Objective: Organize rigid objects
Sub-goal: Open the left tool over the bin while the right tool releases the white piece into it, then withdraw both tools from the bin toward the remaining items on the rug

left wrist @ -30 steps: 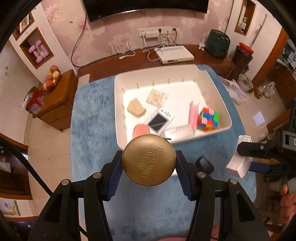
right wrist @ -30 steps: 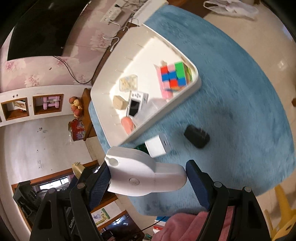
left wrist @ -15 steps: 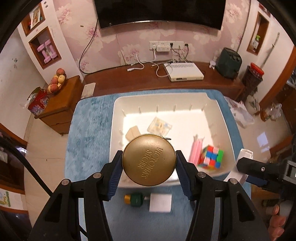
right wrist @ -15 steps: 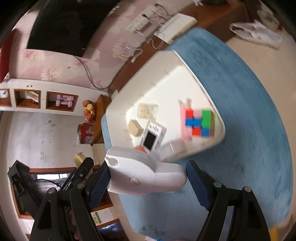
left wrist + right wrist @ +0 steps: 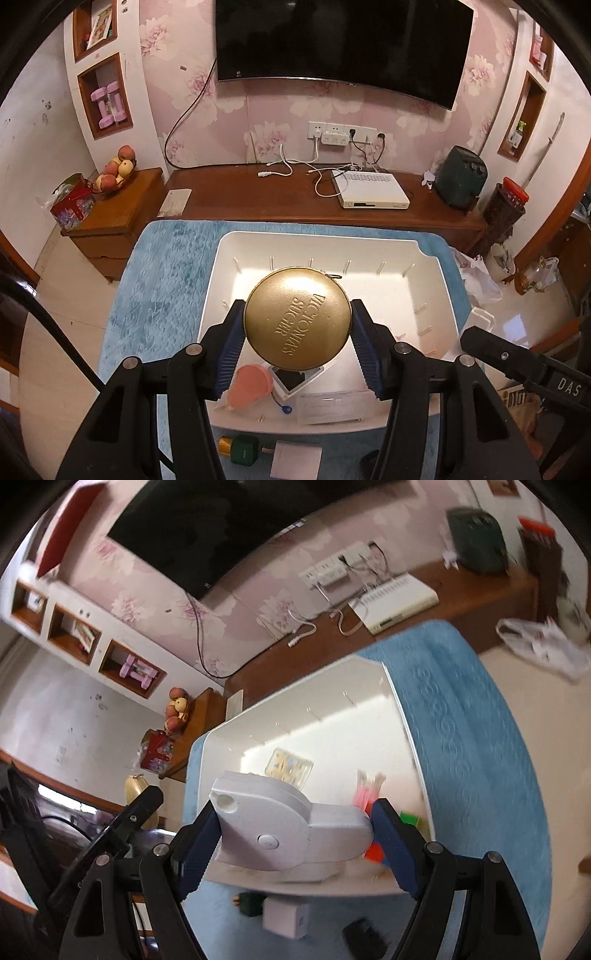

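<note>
My left gripper [image 5: 297,325] is shut on a round gold tin [image 5: 297,317] and holds it above the white tray [image 5: 424,258] on the blue mat. My right gripper [image 5: 295,834] is shut on a white plastic device [image 5: 291,834] over the tray's [image 5: 369,686] near edge. In the tray lie a pink pouch [image 5: 249,386], a white handheld game [image 5: 295,380], a clear case [image 5: 290,768], pink sticks [image 5: 365,794] and a colour cube [image 5: 412,819], partly hidden by my grippers.
On the blue mat [image 5: 155,288] before the tray lie a green and gold bottle [image 5: 238,448], a white box [image 5: 295,461] and a black block [image 5: 364,939]. A wooden TV bench [image 5: 258,199] with a white set-top box [image 5: 369,188] stands behind.
Both grippers rose and tilted up with their objects held. The views now look more toward the wall and TV, and the tray sits lower in view.
</note>
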